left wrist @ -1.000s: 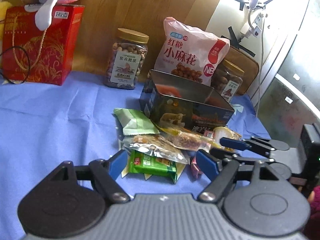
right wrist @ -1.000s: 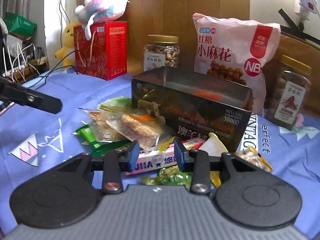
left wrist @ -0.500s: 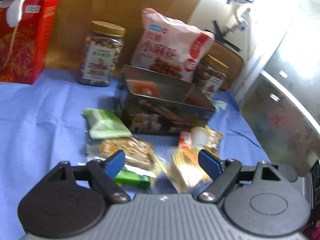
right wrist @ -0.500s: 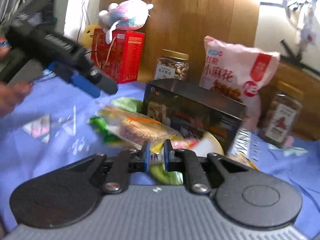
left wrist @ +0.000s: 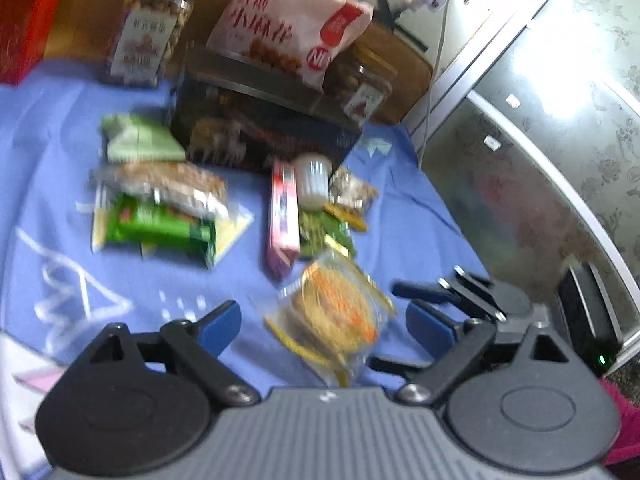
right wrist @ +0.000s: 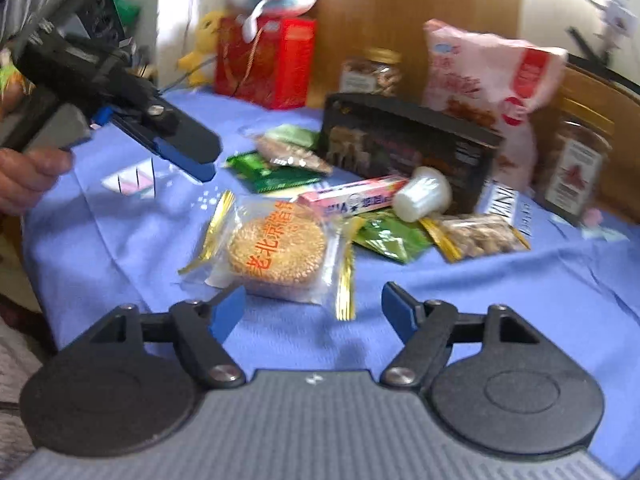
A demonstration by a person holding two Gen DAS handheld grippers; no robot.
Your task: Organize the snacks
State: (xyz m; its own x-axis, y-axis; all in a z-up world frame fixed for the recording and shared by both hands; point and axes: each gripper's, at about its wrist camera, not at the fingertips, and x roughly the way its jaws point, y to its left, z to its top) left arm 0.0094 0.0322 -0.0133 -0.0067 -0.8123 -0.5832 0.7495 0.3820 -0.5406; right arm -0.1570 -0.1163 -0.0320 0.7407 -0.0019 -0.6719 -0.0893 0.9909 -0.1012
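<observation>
Both pairs of tongs released, jaws opening, nothing gripped. Left gripper [left wrist: 320, 322] straddling round golden cake in clear gold-edged wrapper [left wrist: 334, 316]; pads not touching. Right gripper [right wrist: 314, 310] just short of same cake, lying flat on blue cloth [right wrist: 540, 280]. Near it: pink stick box [right wrist: 352, 198], white cup [right wrist: 422, 200], dark open tin [right wrist: 404, 140].

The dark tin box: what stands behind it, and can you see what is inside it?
Behind the dark tin box stand a pink snack bag and two nut jars. Its inside cannot be seen: the front wall hides it in both views.
</observation>
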